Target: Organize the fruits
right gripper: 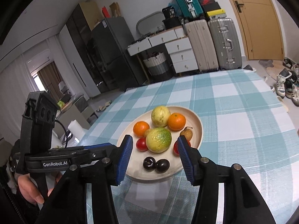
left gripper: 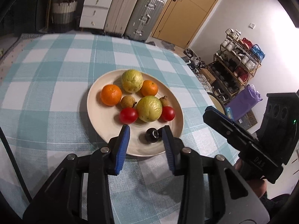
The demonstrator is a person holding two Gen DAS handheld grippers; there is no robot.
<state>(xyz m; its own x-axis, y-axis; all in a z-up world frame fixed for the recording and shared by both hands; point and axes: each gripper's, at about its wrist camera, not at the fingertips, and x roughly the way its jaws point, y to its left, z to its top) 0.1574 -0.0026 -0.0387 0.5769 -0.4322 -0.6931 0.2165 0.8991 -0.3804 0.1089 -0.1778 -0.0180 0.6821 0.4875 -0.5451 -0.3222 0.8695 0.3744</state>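
Together on plate [right gripper: 198, 136]: guavas [right gripper: 158, 140], oranges [right gripper: 176, 121], tomatoes [left gripper: 128, 115], plums [right gripper: 149, 163].

both tongs, left [left gripper: 145, 130] and right [right gripper: 155, 141], gape side by side.

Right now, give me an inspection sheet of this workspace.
Surface: checked tablecloth covers the table.
Job's things: plate holds two green fruits, two oranges, two tomatoes, two small brown fruits, two dark plums.
Clutter: nothing seen on the table.
Grippers: left claw open, empty; right claw open, empty.
Cables: one by the left tool.
Surroundings: suitcases, drawers, door, shoe rack.
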